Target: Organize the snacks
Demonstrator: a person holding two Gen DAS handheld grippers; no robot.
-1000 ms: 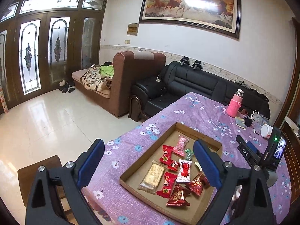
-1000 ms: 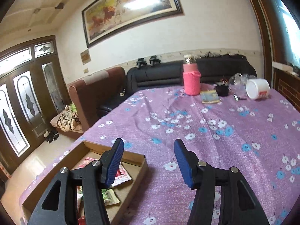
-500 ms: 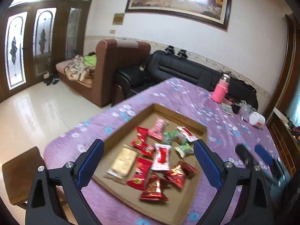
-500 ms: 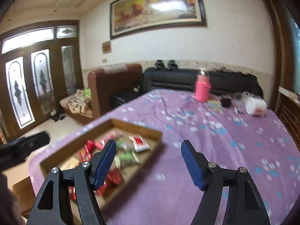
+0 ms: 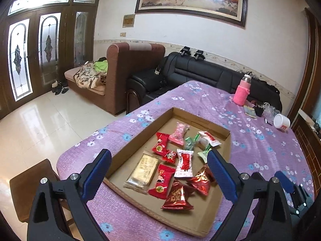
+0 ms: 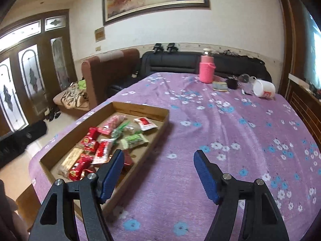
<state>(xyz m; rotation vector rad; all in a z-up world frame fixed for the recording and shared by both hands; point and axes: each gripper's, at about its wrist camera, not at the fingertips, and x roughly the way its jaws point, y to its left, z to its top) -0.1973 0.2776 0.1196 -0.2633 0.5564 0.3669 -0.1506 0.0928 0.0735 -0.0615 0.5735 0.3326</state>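
While both grippers hang above the table with nothing held, the cardboard tray sits near the corner of the purple floral tablecloth with all the snacks loose inside it. Left gripper has its jaws spread wide over the tray's near end; right gripper is likewise spread, just off the tray's right wall over bare cloth. Largest item is the gold bar pack, flat, probably the stiffest thing there; best pinched across its short width. The red foil pyramids look puffy and slick, likely to squirt out unless taken by a crimped seam. The white-and-red candy and the red sachets are light, soft film; grab at the twisted or sealed ends. The pink candy and the green wrapped sweets at the far end are smallest, partly overlapping, so a pinch may drag a neighbour. Everything looks near weightless; crushing matters more than grip force.
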